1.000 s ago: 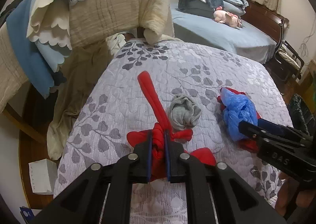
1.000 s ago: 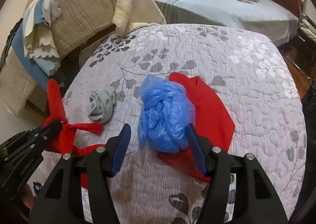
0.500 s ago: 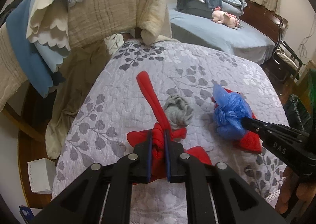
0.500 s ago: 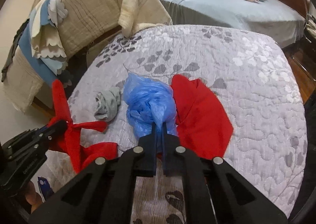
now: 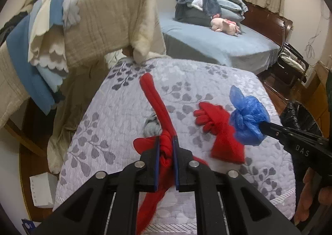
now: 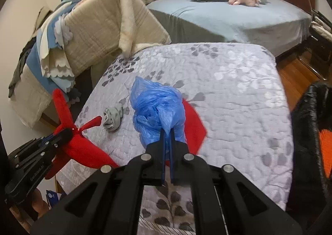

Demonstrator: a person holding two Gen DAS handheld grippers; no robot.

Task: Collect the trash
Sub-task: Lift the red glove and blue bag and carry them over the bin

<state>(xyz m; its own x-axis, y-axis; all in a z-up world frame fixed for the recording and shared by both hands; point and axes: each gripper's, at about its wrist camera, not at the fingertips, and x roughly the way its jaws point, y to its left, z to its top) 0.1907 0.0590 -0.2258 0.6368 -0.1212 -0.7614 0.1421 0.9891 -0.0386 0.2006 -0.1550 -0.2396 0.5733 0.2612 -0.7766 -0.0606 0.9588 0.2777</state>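
**2 grippers lifting soft trash off the quilt**

The left gripper (image 5: 166, 148) is pinching a limp red fabric strip (image 5: 157, 106) at lower centre. The right gripper (image 6: 167, 137) is clamping a crinkly blue plastic bag (image 6: 157, 108) at centre frame, likely to carry both to the black-lined bin (image 5: 298, 119) at the right edge. A crumpled grey sock (image 6: 113, 116) is lying on the leaf-patterned quilt (image 6: 238, 94).

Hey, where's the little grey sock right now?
The grey sock lies on the leaf-print bedspread, left of the blue plastic bag in the right wrist view, beside the red cloth.
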